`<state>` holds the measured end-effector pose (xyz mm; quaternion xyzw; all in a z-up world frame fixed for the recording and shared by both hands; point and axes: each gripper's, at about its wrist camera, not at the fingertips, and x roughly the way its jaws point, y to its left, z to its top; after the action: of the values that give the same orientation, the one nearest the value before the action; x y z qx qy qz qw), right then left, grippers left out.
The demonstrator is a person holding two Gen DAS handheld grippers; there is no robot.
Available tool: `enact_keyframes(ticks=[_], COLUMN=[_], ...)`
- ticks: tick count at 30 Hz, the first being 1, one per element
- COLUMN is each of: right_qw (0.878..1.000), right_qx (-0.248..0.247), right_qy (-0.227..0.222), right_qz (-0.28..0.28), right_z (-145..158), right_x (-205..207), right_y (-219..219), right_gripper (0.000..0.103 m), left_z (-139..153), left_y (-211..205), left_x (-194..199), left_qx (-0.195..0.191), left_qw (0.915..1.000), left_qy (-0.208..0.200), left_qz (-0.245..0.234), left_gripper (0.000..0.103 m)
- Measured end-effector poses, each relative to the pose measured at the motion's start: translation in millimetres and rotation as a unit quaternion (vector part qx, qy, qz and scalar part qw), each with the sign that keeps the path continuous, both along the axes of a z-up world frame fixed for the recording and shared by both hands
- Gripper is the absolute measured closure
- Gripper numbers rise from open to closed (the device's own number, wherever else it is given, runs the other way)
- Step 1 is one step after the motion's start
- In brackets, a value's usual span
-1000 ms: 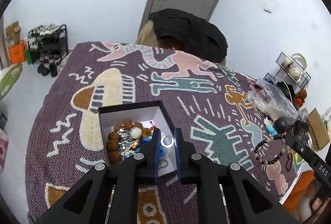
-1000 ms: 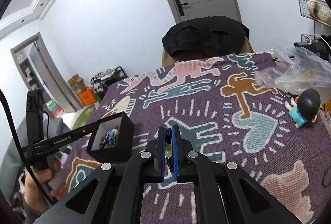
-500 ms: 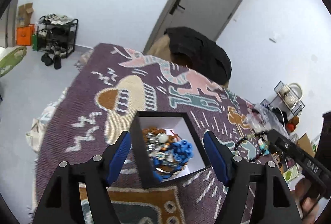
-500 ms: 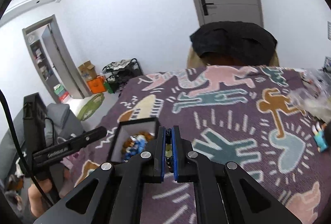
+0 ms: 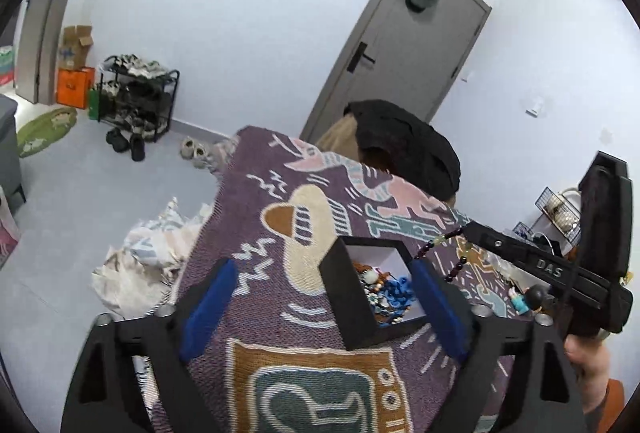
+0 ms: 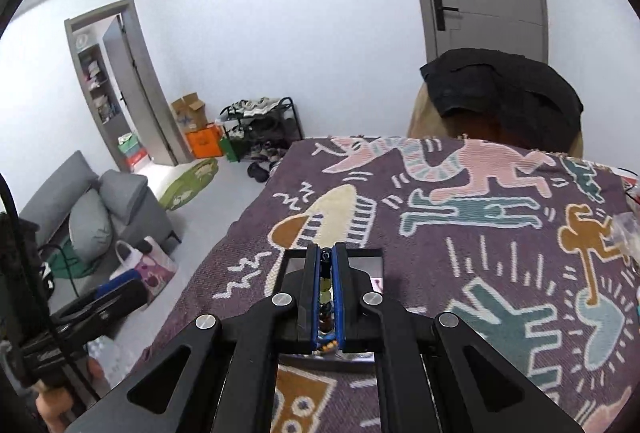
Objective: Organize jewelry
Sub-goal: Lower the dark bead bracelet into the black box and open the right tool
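A black jewelry box (image 5: pixel 352 297) with a white inside sits on the patterned purple tablecloth (image 5: pixel 280 313) and holds several beaded pieces (image 5: pixel 384 289). My left gripper (image 5: pixel 320 301) is open, with the box between its blue pads, apart from them. My right gripper (image 6: pixel 329 261) is shut on a dark beaded bracelet (image 6: pixel 326 297) and hangs over the box (image 6: pixel 368 265). In the left wrist view the right gripper (image 5: pixel 472 231) holds the bracelet (image 5: pixel 440 253) above the box's right rim.
A small doll figure (image 5: pixel 528 299) lies on the cloth at the right. A chair with a black jacket (image 6: pixel 504 93) stands at the table's far side. The table's left edge (image 6: pixel 240 225) drops to the floor.
My left gripper let go of the small ring, opened wide and now straddles the box. My right gripper carried the bracelet leftwards from the middle of the cloth to above the box.
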<state>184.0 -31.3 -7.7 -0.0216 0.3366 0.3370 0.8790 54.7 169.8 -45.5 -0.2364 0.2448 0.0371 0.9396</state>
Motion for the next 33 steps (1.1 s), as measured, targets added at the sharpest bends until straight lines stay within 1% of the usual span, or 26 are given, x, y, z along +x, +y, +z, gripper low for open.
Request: enact_keyframes(ticks=[3,7,9,10,11,12,13,14,16,20,21,23,25,27,29,31,33], right_qw=[1.000,1.000,1.000,0.999,0.999,0.999,0.999,0.999,0.999,0.999,0.998,0.998,0.998,0.998,0.998,0.997,0.997], right_qx=[-0.003,0.001,-0.013,-0.022,-0.028,-0.031,-0.031,-0.030,-0.035,-0.040,-0.039,-0.032,-0.021,-0.014,-0.005,0.004,0.011], right_qy=[0.004,0.017,0.024,0.030,0.036,0.042,0.043,0.040,0.033,0.034,0.036,0.043,0.049,0.049,0.048,0.047,0.045], right_qz=[0.005,0.019,0.013,0.009,0.006,0.003,-0.002,-0.006,-0.009,-0.015,-0.019,-0.028,-0.036,-0.043,-0.049,-0.055,-0.058], right_z=[-5,-10,-15,-18,-21,-24,-26,-26,-26,-25,-25,-23,-21,-16,-12,-8,-4], right_x=[2,6,8,10,12,13,13,12,9,4,3,2,0,-3,-6,-8,-9], right_y=[9,24,33,36,37,37,34,31,26,9,3,-10,-24,-38,-52,-65,-77], right_gripper=[0.096,0.096,0.096,0.093,0.081,0.072,0.057,0.055,0.055,0.055,0.054,0.049,0.048,0.047,0.039,0.033,0.032], left_z=[-4,-15,-19,-21,-22,-23,-23,-23,-23,-22,-21,-17,-11,-6,0,4,7], left_y=[8,22,27,29,30,30,30,30,30,24,21,14,8,1,-8,-18,-28], left_x=[-3,-4,-6,-7,-8,-9,-10,-10,-10,-10,-9,-8,-8,-8,-8,-6,-4], left_qx=[-0.004,-0.025,-0.032,-0.035,-0.036,-0.037,-0.037,-0.037,-0.036,-0.036,-0.035,-0.026,-0.017,-0.009,-0.001,0.009,0.023], left_qw=[0.9999,0.9994,0.9991,0.9990,0.9989,0.9988,0.9988,0.9987,0.9987,0.9988,0.9989,0.9992,0.9995,0.9997,0.9998,0.9997,0.9993], left_qy=[-0.001,0.004,0.007,0.007,0.008,0.008,0.009,0.009,0.010,0.010,0.012,0.015,0.016,0.015,0.016,0.020,0.030], left_qz=[0.012,0.022,0.027,0.028,0.029,0.030,0.031,0.033,0.034,0.031,0.028,0.024,0.022,0.018,0.011,0.005,0.001], left_gripper=[0.007,0.007,0.007,0.007,0.007,0.007,0.007,0.007,0.007,0.006,0.006,0.005,0.001,0.001,0.001,0.000,0.000])
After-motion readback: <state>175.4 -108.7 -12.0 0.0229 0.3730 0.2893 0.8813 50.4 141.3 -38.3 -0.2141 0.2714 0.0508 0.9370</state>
